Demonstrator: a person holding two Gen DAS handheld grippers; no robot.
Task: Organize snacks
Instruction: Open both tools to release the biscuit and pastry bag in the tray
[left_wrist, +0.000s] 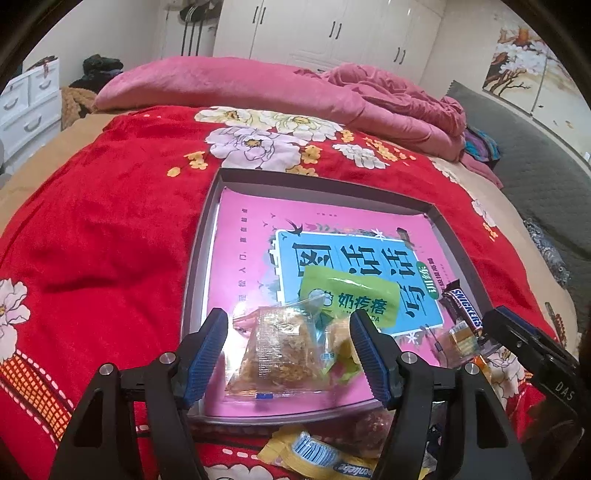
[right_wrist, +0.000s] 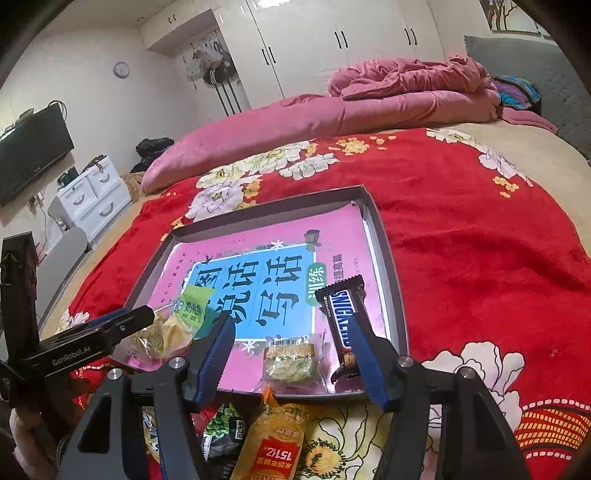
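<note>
A shallow grey tray (left_wrist: 317, 188) lined with a pink book cover lies on the red floral blanket. My left gripper (left_wrist: 287, 316) stands open over its near left corner. A clear packet of brown crumbly cake (left_wrist: 280, 354) lies between the fingers, and the pads stand clear of it. A green packet (left_wrist: 351, 295) lies just behind it. Over the tray's (right_wrist: 258, 218) near right part, my right gripper (right_wrist: 290, 320) is open. A small clear packet with a gold and green snack (right_wrist: 291, 360) lies between its fingers. A Snickers bar (right_wrist: 340, 314) lies against its right finger.
Loose snacks lie on the blanket in front of the tray: an orange packet (right_wrist: 277, 443), a green pea packet (right_wrist: 225, 432), a yellow wrapper (left_wrist: 314, 454). A pink duvet (left_wrist: 229, 85) is heaped at the far side of the bed. White drawers (right_wrist: 92, 195) stand to the left.
</note>
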